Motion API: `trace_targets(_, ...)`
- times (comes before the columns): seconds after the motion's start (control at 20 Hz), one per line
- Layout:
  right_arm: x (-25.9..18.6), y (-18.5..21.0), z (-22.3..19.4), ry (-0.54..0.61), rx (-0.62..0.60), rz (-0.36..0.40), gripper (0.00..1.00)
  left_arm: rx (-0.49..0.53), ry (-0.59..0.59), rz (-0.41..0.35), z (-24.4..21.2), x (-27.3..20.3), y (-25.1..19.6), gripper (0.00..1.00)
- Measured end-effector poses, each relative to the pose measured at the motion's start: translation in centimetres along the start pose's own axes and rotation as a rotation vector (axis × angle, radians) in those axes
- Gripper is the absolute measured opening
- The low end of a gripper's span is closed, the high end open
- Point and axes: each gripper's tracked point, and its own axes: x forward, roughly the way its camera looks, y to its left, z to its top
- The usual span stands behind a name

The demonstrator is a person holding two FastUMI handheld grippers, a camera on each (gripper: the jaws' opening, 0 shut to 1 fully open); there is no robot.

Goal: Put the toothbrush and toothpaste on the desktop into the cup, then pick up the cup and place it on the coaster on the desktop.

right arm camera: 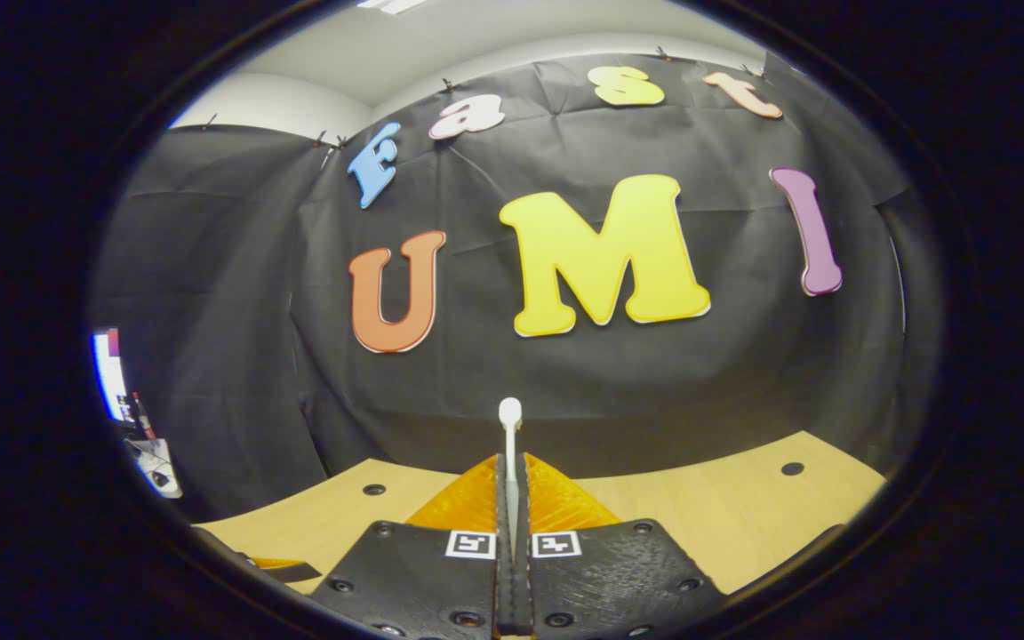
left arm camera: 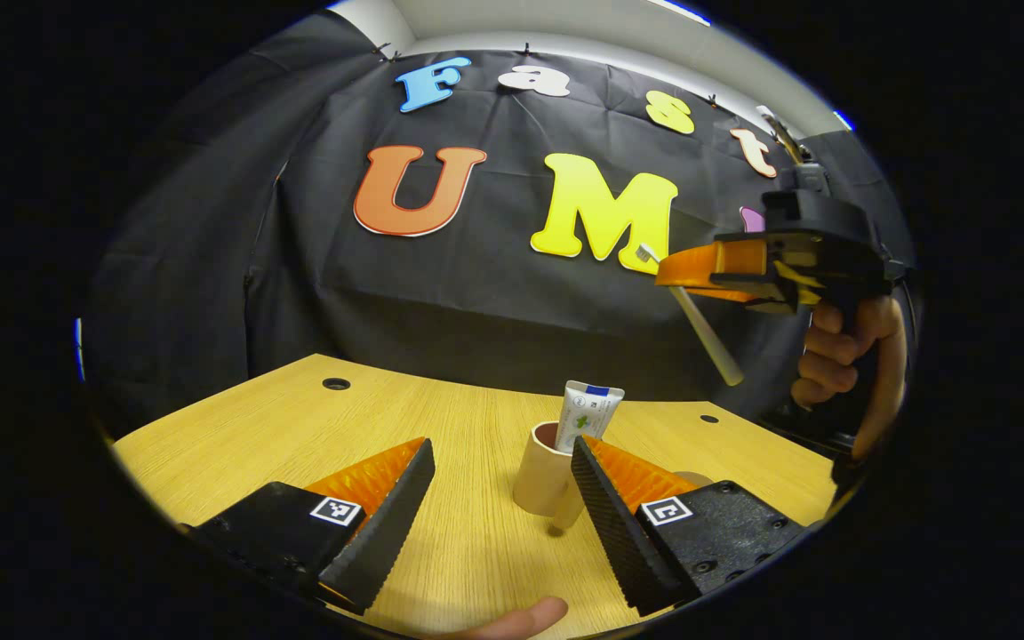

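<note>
Fingers of the left gripper [left arm camera: 503, 507] stand wide apart on either side of the cup [left arm camera: 546, 471] on the counter [left arm camera: 476, 551], with the toothpaste [left arm camera: 588, 414] standing in it. Right gripper [left arm camera: 694, 271] pinches the toothbrush [left arm camera: 706, 336] above and to the right of the cup (its handle slants down, away from the cup), so it must travel left and tip more upright to enter.

Cluttered shelf [right arm camera: 143, 444] beyond booth's edge
</note>
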Motion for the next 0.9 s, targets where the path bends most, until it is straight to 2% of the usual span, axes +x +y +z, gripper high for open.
trace_targets(0.3, 2.3, 0.9, -2.0, 0.019, -0.045, 0.012, 0.01, 0.014, 0.019, -0.038, -0.6, -0.3, -0.2, 0.98)
trace_targets(0.6, 2.3, 0.3, -2.3, 0.008, -0.076, 0.007, 0.01, 0.009, 0.023, -0.085, -1.1, -0.3, -1.2, 0.99)
trace_targets(0.9, 1.9, 0.8, -2.2, 0.003, -0.076, 0.031, 0.05, 0.012, 0.033, -0.093, -1.4, -0.2, -1.6, 0.99)
